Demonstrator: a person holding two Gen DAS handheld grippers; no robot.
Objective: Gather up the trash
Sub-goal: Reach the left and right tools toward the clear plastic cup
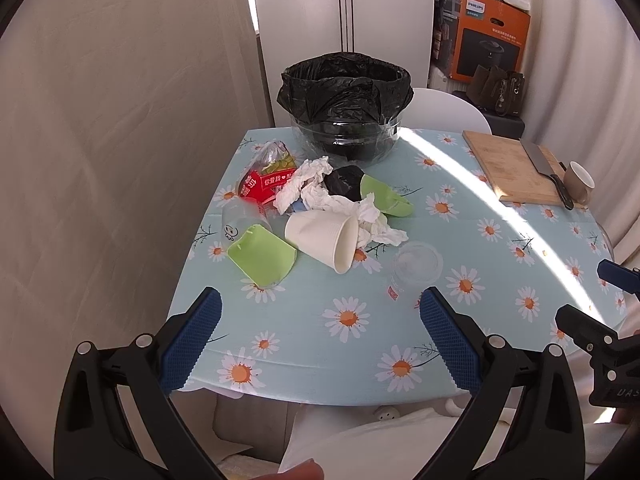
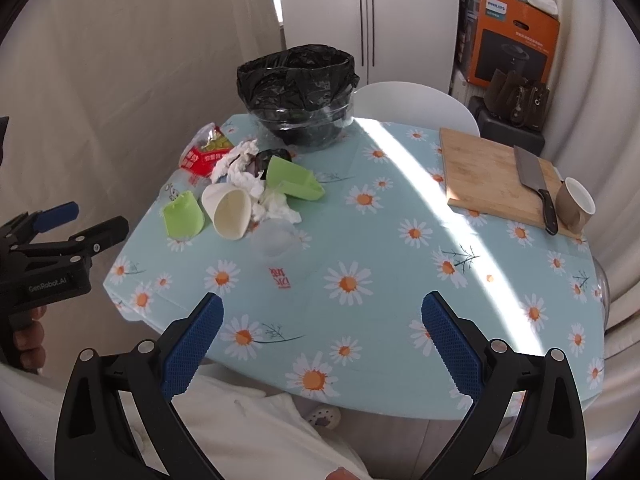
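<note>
None of the trash is collected yet: your left gripper (image 1: 320, 340) and right gripper (image 2: 322, 344) hover at the table's near edge, jaws spread wide and empty. The heap of crumpled white tissue (image 1: 320, 192), paper cups and wrappers lies far left, near the black-lined clear bin (image 1: 346, 108).

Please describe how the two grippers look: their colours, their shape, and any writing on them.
Both the left gripper and the right gripper have black plastic bodies with silver rivets and two angled fingers carrying blue textured pads. In the right wrist view, the left gripper's body reads "GenRobot.AI" in white. No cables are visible.
</note>
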